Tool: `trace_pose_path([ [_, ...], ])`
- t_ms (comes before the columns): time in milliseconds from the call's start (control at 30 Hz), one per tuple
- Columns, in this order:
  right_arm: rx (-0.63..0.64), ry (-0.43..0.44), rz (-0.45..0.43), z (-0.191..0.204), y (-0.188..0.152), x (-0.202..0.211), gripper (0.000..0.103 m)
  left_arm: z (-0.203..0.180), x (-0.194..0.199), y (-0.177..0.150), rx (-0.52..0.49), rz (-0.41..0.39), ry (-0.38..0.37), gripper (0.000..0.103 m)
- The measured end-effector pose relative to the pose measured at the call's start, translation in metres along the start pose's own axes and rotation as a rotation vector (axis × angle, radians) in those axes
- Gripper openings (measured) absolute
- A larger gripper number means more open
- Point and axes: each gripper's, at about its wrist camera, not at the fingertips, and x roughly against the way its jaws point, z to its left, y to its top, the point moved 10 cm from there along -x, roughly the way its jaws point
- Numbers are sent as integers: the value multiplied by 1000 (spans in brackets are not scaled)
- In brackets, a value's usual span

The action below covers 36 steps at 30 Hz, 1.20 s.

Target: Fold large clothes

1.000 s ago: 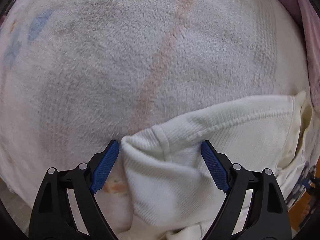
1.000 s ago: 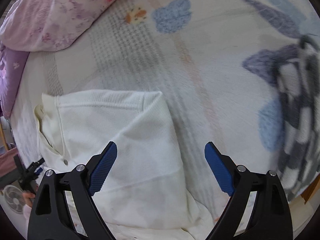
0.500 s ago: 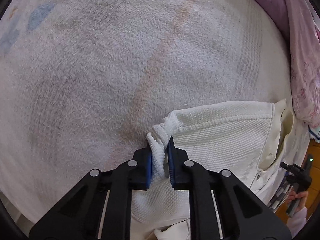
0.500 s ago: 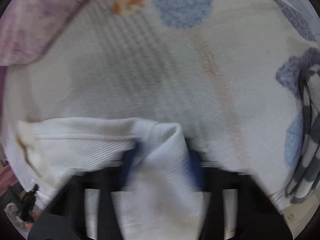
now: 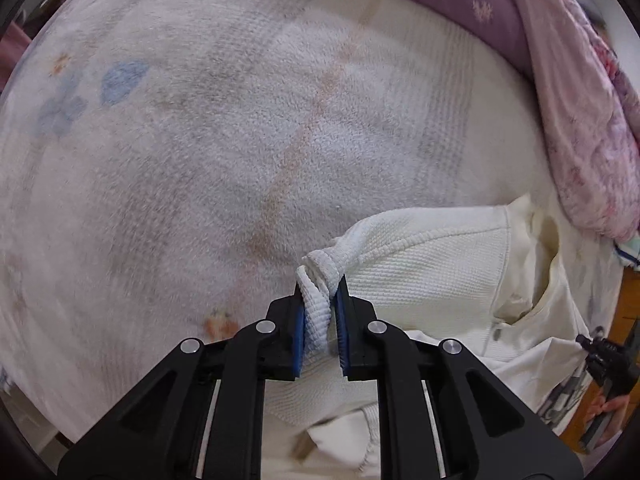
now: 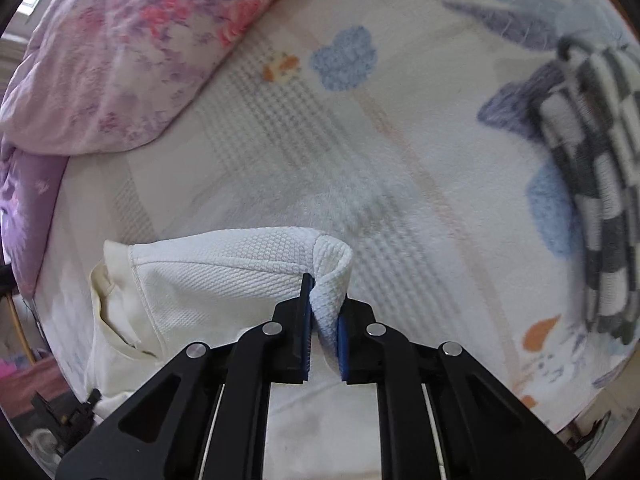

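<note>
A cream-white textured shirt [image 5: 432, 276] with a collar and buttons lies partly folded on a fleece blanket [image 5: 224, 152]. My left gripper [image 5: 320, 300] is shut on a bunched corner of the shirt at its left shoulder edge. The shirt also shows in the right wrist view [image 6: 216, 280]. My right gripper [image 6: 324, 308] is shut on a folded corner of the shirt at its other shoulder edge. Both corners are pinched between the blue pads and lifted slightly off the blanket.
A pink floral pillow [image 6: 120, 48] and a purple pillow [image 5: 440, 4] lie at the head of the blanket. A black-and-white checked garment [image 6: 592, 184] lies on the right. The other gripper and the hand holding it [image 5: 612, 364] show at the left wrist view's right edge.
Both grippers went from wide open over the shirt to shut on its corners, and have since lifted the pinched cloth slightly.
</note>
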Motion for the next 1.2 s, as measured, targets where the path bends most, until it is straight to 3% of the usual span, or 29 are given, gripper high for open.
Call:
trace_pose_path([
  [233,12,14,-41,-2,-27,41,9,-10,40,-18,-29,-35,-1,13],
  [467,65,47,-79,-11,-82,88,9,-12,85,-64,-69,-73,-26,12],
  [667,164,21,-79,-35,-135,106,8,3,117,-113,-100,-137,-35,12],
  [967,233,46,-51,-84,-213,114,8,36,138,-224,-121,-156,29,12],
  [1100,289,0,-22,-115,-250,102,8,65,128,-284,-73,-115,74,11],
  [1200,261,-6,-2,-143,-279,90,8,89,113,-326,-11,-74,81,11],
])
